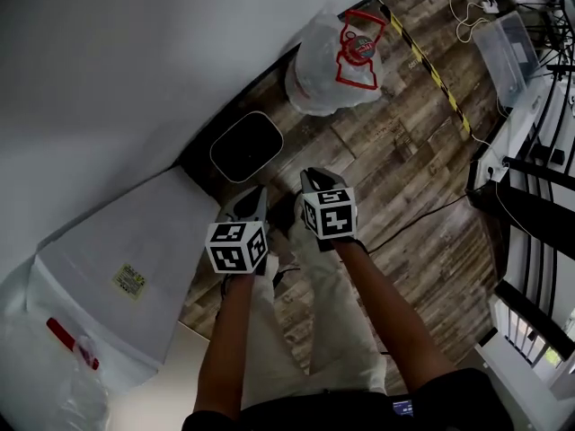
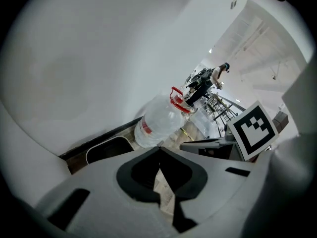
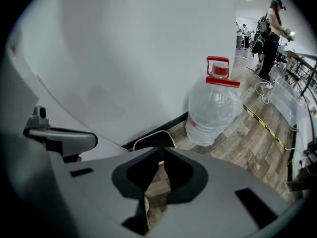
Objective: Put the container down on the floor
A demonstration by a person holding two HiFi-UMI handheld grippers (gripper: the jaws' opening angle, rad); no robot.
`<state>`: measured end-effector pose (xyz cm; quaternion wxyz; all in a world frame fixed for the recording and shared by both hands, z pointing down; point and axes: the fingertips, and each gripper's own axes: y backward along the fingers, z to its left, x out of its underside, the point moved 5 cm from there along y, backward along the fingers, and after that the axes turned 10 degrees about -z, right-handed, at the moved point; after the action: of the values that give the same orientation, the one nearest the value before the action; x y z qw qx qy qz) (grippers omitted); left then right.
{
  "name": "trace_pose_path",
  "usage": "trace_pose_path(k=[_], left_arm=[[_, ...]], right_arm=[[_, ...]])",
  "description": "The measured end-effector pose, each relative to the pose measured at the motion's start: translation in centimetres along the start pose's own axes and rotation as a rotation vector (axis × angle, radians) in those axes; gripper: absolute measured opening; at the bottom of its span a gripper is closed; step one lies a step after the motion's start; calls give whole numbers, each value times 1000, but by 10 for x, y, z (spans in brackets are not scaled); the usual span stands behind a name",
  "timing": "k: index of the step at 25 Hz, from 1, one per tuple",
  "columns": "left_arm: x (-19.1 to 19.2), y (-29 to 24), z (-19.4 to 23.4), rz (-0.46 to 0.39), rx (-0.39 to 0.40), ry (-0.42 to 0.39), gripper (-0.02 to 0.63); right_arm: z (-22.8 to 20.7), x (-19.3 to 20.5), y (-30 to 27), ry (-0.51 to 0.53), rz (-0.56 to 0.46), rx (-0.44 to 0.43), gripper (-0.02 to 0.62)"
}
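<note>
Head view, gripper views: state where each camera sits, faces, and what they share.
Head view: on the head, steeply down at the floor; forearms, left gripper, right gripper show.
Left gripper view: on that gripper, along its shut jaws toward the water jug.
Right gripper view: likewise, shut jaws, same jug.
Shared: all show the jug.

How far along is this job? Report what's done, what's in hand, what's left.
Done: the water container stands upright on the wood floor by the wall, with nothing touching it. In hand: nothing. The left gripper and right gripper both have their jaws together and empty, apart from the container. Left: nothing visible for this task.
</note>
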<state>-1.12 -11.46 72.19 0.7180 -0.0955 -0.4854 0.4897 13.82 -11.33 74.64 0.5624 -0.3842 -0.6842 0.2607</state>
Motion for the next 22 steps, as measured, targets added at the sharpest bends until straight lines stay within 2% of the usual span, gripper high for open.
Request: trace_pose_path(k=[6, 11, 17, 22], left_arm=[[-28, 26, -34, -5, 14, 2, 17], [-63, 44, -56, -37, 36, -35, 17], [-91, 80, -75, -61, 74, -56, 17], [-97, 114, -82, -60, 79, -54, 17]], right_arm=[[5, -26, 44, -35, -19, -8, 41], [18, -52, 77, -80, -62, -33, 37], [42, -86, 117, 5, -98, -91, 34], [54, -96, 148, -26, -100, -94, 34]])
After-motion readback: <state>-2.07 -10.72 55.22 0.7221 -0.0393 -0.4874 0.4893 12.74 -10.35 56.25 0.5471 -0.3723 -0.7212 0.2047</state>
